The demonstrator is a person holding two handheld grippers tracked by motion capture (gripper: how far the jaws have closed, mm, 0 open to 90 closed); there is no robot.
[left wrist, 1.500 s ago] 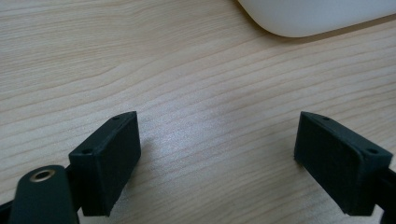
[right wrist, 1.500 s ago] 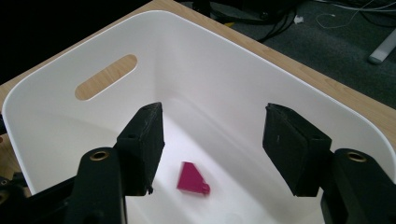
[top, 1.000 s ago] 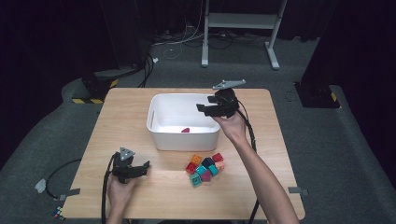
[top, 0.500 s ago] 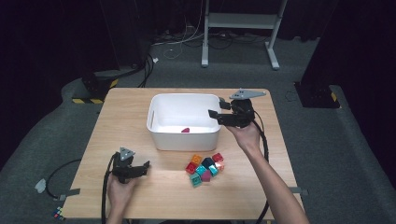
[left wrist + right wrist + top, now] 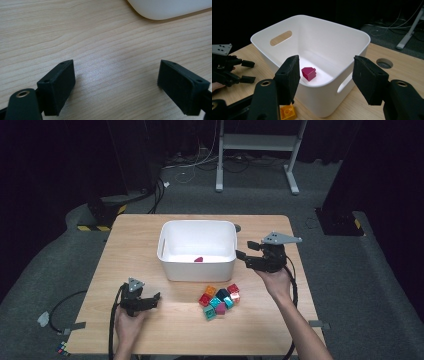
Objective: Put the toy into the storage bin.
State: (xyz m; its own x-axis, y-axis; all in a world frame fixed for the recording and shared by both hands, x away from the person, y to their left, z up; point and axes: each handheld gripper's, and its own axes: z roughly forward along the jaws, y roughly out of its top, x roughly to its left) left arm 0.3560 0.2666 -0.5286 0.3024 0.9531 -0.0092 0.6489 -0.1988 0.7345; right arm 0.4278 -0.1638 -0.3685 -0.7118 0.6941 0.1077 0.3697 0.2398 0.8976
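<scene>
At the lower left of the high view, the left gripper (image 5: 150, 301) rests low over the bench (image 5: 150, 235), its fingers (image 5: 58, 85) apart and empty. In the lower middle lies a cluster of coloured blocks (image 5: 219, 299). Right of centre, the right gripper (image 5: 246, 260) hangs just beside the white bin (image 5: 197, 270), fingers apart, empty. A magenta block (image 5: 308, 73) lies inside the bin.

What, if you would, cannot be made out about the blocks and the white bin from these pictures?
- Block pile: high view, too small to count for certain.
- Orange block: right gripper view, cut off by the bottom edge and the jaw.
- White bin: left gripper view, cut off by the top edge.
- Magenta block: high view, a mere speck.
</scene>
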